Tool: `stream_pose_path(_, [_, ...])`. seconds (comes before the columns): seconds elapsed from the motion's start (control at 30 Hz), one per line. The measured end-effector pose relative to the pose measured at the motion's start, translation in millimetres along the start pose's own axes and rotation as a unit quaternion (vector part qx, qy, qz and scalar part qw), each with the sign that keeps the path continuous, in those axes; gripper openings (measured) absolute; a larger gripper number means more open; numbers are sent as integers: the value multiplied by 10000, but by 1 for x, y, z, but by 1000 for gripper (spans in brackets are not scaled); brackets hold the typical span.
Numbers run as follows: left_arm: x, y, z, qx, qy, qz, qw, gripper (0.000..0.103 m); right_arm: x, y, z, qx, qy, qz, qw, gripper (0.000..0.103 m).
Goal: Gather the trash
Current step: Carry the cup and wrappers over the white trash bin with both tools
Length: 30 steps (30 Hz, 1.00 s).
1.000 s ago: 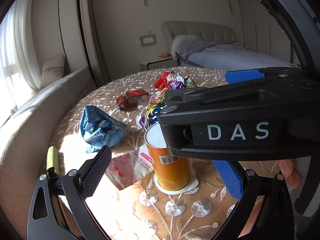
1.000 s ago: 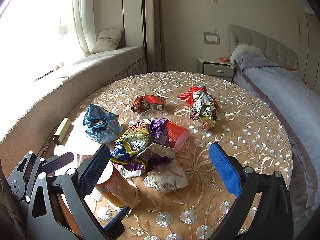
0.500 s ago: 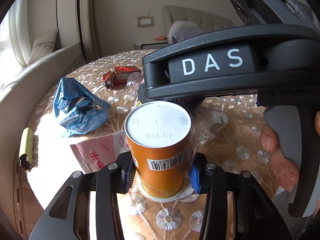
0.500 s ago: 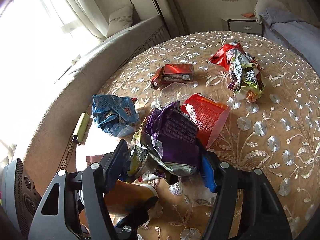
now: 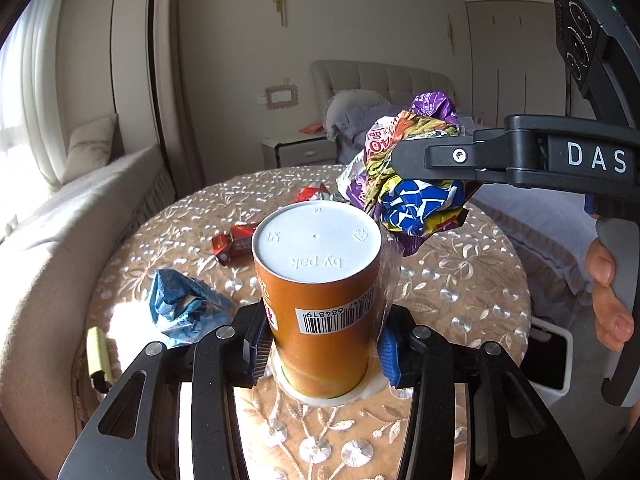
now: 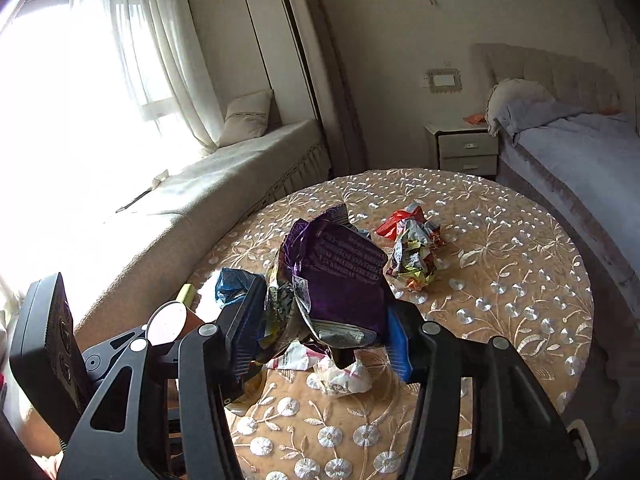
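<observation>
My left gripper (image 5: 322,350) is shut on an upside-down orange paper cup (image 5: 320,300) with a white base and lid, held above the round table (image 5: 460,280). My right gripper (image 6: 320,340) is shut on a bundle of crumpled purple and multicoloured wrappers (image 6: 332,276), lifted above the table; the bundle also shows in the left wrist view (image 5: 416,184), to the right of the cup. The cup's white end (image 6: 166,324) shows at the left of the right wrist view.
On the table lie a blue crumpled bag (image 5: 184,304), a red box (image 5: 234,242), a red and multicoloured wrapper heap (image 6: 412,252) and white wrappers (image 6: 340,376). A yellow lighter (image 5: 98,354) lies at the left edge. A white bin (image 5: 548,356) stands right of the table.
My left gripper closed on the orange cup and raised it. My right gripper closed on the wrapper bundle and lifted it off the table.
</observation>
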<state>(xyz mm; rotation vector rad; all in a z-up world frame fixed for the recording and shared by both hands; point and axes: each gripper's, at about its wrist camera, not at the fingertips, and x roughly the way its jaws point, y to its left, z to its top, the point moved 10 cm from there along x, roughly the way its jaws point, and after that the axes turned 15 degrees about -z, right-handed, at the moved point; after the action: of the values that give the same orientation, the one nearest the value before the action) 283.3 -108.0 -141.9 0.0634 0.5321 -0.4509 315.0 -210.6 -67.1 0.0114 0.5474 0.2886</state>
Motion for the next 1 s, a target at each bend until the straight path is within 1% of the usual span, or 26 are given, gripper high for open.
stream_pose_path(0.13, [9, -46, 13, 314, -40, -361, 9988, 43, -41, -46, -2, -64, -334, -581, 9977, 55])
stream_pose_path(0.23, [20, -92, 18, 509, -8, -775, 9957, 43, -67, -89, -16, -39, -414, -1075, 9933, 55])
stream_pose_path(0.37, [43, -146, 20, 833, 93, -1239, 9888, 43, -93, -146, -46, 93, -381, -1623, 9860, 55])
stream_pose_path(0.57, [92, -224, 4, 1186, 487, -1900, 9734, 43, -112, -223, -100, 442, -93, -2228, 9738, 55])
stream_pose_path(0.67, [116, -258, -11, 1344, 721, -2149, 9646, 43, -114, -256, -128, 554, 58, -2474, 9673, 54])
stream_pose_path(0.77, [141, -293, -30, 1502, 1051, -2392, 9535, 43, -112, -284, -159, 454, 205, -2728, 9608, 54])
stream_pose_path(0.83, [161, -313, -46, 1644, 1314, -2544, 9439, 43, -104, -300, -182, 337, 357, -2803, 9586, 54])
stream_pose_path(0.9, [185, -330, -65, 1851, 1562, -2597, 9348, 43, -92, -320, -211, 170, 645, -2968, 9526, 54])
stream_pose_path(1.0, [222, -352, -96, 2120, 1974, -2758, 9165, 43, -74, -341, -254, 117, 1136, -2940, 9490, 54])
